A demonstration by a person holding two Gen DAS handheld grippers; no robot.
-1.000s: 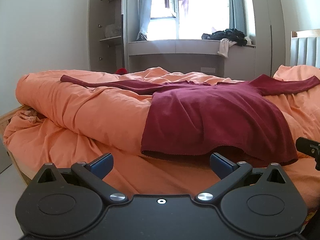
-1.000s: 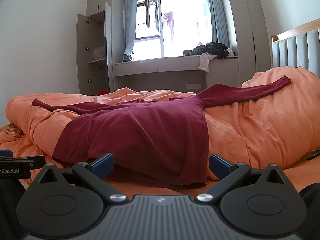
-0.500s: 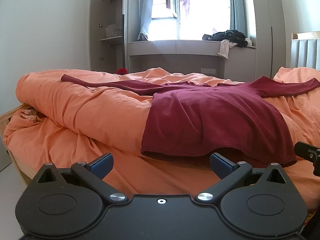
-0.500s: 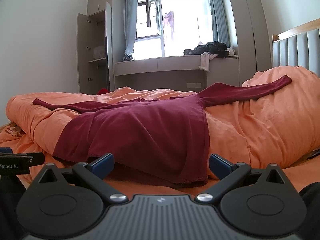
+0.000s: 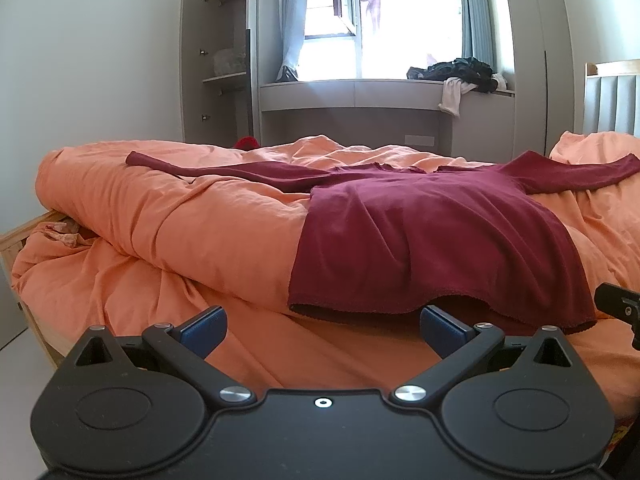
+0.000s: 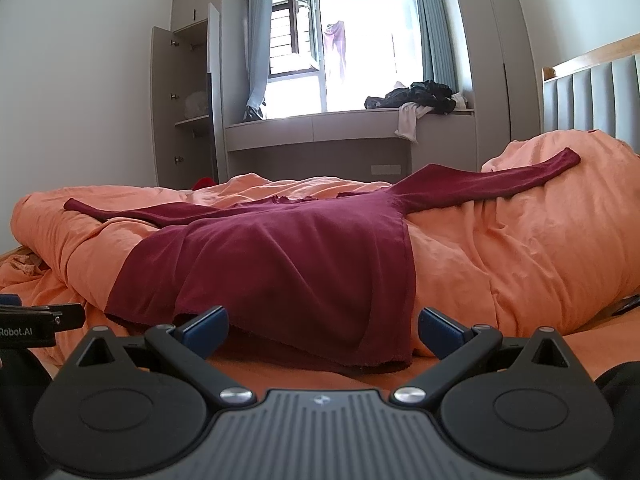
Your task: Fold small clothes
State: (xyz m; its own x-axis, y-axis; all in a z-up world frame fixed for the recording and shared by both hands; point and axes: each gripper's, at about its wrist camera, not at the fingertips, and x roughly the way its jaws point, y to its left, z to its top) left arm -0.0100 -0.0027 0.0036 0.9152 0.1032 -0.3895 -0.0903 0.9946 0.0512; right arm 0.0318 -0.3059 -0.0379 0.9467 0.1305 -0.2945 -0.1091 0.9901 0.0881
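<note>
Both grippers spread wide at the foot of the bed, nothing in hand.

The dark red long-sleeved top point(image 5: 432, 240) lies flat on the orange duvet point(image 5: 192, 232), sleeves out. The left gripper point(image 5: 322, 326) and right gripper point(image 6: 323, 328) hover near its hem, apart from the cloth.

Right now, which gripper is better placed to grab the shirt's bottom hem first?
Right, marginally. The right gripper is open with the maroon shirt hem hanging between its fingers. The left gripper, also open, faces mostly orange duvet; the hem only reaches its right finger.
</note>
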